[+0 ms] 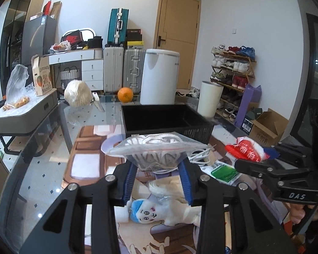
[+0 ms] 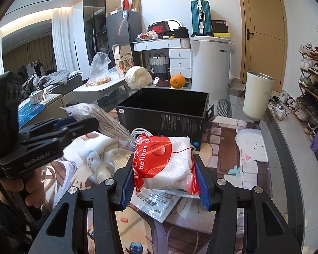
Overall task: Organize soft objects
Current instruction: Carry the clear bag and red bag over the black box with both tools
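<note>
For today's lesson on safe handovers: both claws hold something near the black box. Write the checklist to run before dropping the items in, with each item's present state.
1. Left claw grips the zip bag of cord: ok.
2. Right claw grips the red-and-white packet: ok.
3. Black box open on top: ok.
4. Box interior free of contents: cannot tell, floor hidden.
5. Both items lifted above the plush doll and white cable: ok.
6. Items already over the box opening: not ok, both in front of it.
</note>
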`<state>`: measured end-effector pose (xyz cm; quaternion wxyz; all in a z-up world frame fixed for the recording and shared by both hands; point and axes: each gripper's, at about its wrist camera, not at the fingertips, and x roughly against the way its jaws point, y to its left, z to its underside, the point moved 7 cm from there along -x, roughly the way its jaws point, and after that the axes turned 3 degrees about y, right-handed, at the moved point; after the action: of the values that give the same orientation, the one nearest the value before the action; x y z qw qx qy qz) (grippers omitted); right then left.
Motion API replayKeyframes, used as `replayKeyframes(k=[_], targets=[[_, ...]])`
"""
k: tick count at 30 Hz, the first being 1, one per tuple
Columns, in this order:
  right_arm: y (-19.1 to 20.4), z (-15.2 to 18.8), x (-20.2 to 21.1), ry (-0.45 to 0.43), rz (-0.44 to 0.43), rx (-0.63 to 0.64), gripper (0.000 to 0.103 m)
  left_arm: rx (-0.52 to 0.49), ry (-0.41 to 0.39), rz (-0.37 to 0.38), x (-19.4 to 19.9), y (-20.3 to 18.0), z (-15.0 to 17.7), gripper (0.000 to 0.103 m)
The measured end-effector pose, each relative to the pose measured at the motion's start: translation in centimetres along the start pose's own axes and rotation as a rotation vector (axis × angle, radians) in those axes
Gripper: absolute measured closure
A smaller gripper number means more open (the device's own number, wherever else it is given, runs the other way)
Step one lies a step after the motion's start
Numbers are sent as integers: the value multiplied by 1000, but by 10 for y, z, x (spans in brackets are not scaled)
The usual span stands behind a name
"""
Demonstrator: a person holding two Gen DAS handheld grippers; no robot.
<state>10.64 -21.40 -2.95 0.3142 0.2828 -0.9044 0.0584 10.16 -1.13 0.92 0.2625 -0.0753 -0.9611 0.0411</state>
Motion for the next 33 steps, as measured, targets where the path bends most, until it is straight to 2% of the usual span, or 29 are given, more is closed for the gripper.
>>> replayKeyframes(k=[21, 33], targets=[[3, -59, -4, -68, -1, 26, 53, -18, -51, -87, -1, 24, -40, 66], [-2, -83, -24, -64, 3, 30, 53, -27, -40, -105, -24, 35, -52, 66]])
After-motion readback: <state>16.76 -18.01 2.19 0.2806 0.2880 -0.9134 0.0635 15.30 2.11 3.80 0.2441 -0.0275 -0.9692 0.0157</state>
